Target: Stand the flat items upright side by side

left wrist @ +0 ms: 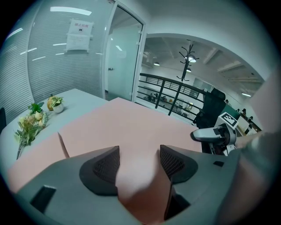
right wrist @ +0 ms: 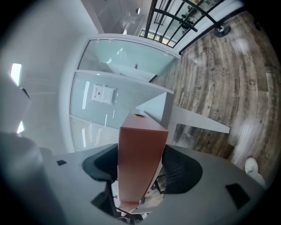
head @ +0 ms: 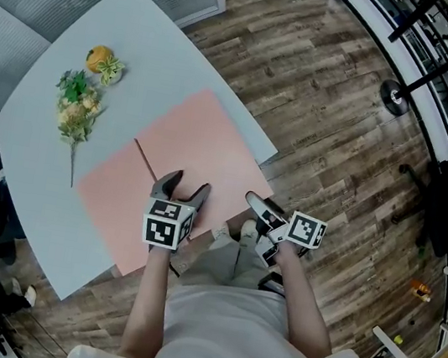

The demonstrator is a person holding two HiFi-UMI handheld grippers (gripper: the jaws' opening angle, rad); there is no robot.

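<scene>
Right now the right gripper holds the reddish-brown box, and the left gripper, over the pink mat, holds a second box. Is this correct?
Not quite. The left gripper holds nothing: the left gripper view shows its jaws apart, with only the pink mat below them. The right gripper does hold the reddish-brown box.

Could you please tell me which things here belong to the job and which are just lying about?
For the job:
- reddish-brown flat box, clamped in the right gripper
- left gripper, open over the pink mat, probably the work area

Lying about:
- bunch of flowers on the table
- small potted plant beside it
</scene>
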